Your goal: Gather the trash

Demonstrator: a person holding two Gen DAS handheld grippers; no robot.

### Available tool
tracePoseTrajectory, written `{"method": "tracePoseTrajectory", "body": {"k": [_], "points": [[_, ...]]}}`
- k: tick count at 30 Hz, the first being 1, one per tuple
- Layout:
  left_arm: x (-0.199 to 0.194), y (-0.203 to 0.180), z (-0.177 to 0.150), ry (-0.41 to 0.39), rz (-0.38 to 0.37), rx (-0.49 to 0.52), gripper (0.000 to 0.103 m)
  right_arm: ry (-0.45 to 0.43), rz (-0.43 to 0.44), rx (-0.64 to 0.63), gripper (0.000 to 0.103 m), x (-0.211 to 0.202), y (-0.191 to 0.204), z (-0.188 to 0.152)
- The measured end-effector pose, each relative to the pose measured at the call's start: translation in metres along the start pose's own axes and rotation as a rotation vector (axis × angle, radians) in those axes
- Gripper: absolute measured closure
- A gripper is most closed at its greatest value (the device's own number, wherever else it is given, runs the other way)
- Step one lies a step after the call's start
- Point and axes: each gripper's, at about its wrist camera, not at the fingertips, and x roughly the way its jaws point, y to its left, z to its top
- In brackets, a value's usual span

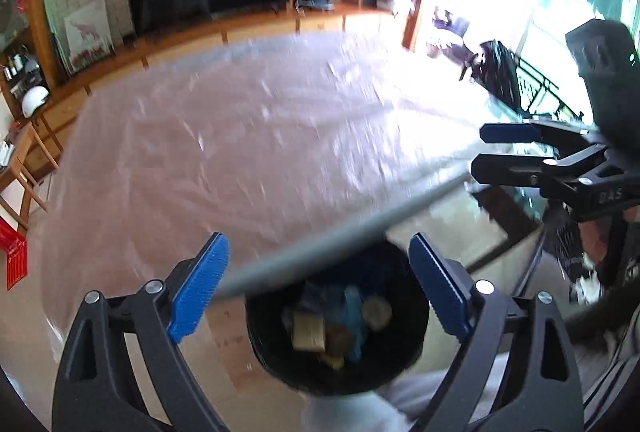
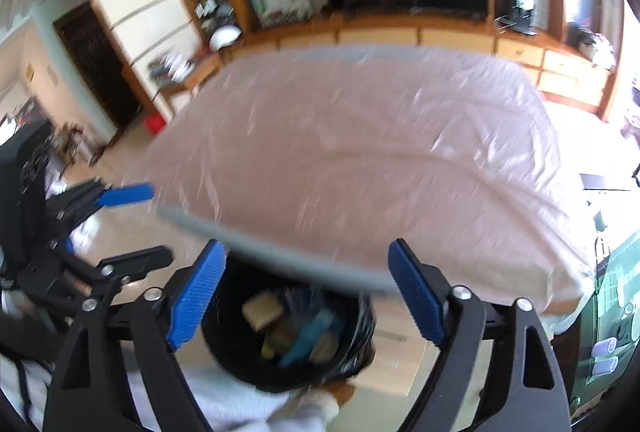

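Below, blurred trash in black bin [image 1: 336, 316], grey rod [image 1: 320, 248] smeared, left tool [image 1: 320, 288] and right tool [image 2: 304, 296] agape, empty.

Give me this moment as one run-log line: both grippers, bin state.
left gripper: open, empty | right gripper: open, empty | trash bin: below both, black-lined, holds scraps | grey table edge: between grippers and bin

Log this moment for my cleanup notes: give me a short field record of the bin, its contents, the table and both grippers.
bin: black trash bin, on the floor by the table edge
contents: tan block, blue scraps, other bits, blurred
table: plastic-covered table, grey edge
left gripper: open, empty, above bin
right gripper: open, empty, above bin
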Motion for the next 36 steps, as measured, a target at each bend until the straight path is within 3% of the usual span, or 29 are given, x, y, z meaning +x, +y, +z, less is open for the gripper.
{"method": "tracePoseTrajectory", "body": {"k": [6,14,22,27,36], "points": [[0.001,0.031,0.042,-0.100,0.084,-0.097,0.005,-0.094,-0.099,0.089,0.009,0.010,-0.027,0.038],[0.022,0.079,0.078,-0.128,0.160,-0.167,0.005,-0.140,-0.202,0.116,0.005,0.040,-0.065,0.073],[0.069,0.143,0.095,-0.100,0.215,-0.250,0.005,-0.113,-0.281,0.200,0.005,0.091,-0.129,0.103],[0.113,0.182,0.100,-0.030,0.258,-0.285,0.005,-0.054,-0.356,0.215,0.005,0.128,-0.163,0.115],[0.155,0.228,0.106,0.039,0.308,-0.337,0.005,0.010,-0.431,0.216,0.005,0.159,-0.186,0.124]]}}
